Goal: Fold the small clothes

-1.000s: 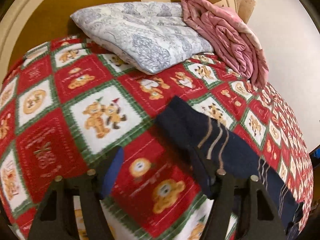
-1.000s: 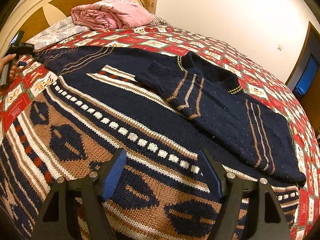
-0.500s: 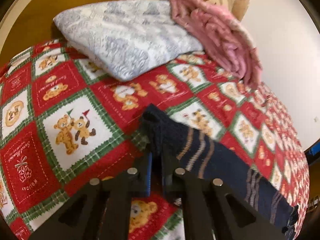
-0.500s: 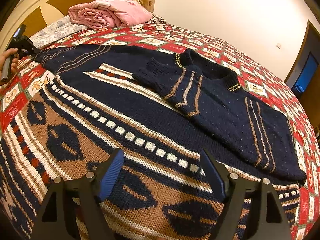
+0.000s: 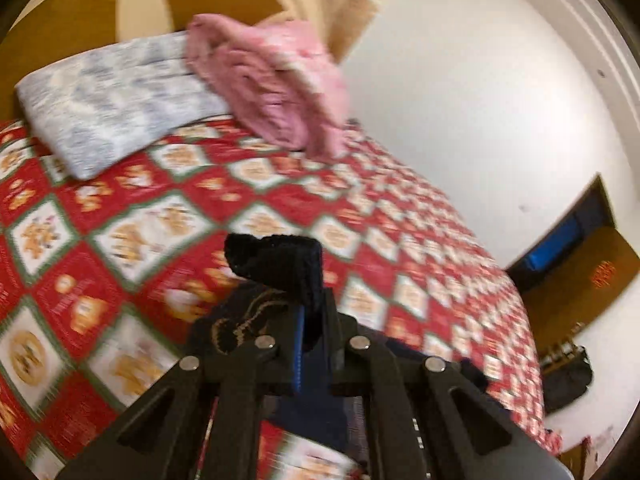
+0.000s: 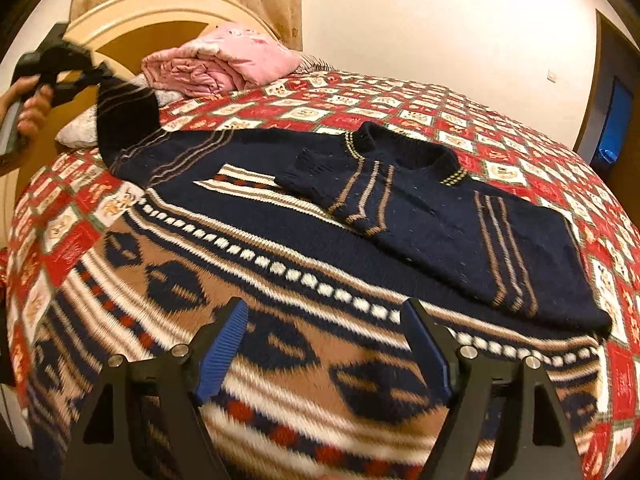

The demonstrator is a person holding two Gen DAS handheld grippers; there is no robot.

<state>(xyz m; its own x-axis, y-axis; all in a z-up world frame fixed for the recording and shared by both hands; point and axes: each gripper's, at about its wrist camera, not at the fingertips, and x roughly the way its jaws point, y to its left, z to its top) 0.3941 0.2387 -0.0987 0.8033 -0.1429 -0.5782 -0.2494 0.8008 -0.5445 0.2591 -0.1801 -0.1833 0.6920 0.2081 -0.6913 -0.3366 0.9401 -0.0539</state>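
A navy knitted sweater (image 6: 420,216) with tan stripes and a patterned brown hem lies flat on the bed. One sleeve (image 6: 344,184) is folded across its chest. My left gripper (image 5: 308,320) is shut on the cuff of the other sleeve (image 5: 280,264) and holds it raised above the bed; it shows in the right wrist view (image 6: 76,76) with the sleeve (image 6: 124,124) hanging from it. My right gripper (image 6: 324,344) is open and empty, just above the sweater's hem.
A red bedspread (image 6: 400,104) with bear squares covers the bed. A grey patterned pillow (image 5: 112,100) and a folded pink blanket (image 6: 216,64) lie at the wooden headboard (image 6: 132,28). A white wall and a dark doorway (image 6: 612,116) are to the right.
My left gripper closed on the sleeve cuff and lifted it off the bed. My right gripper stayed open over the hem and tilted up a little.
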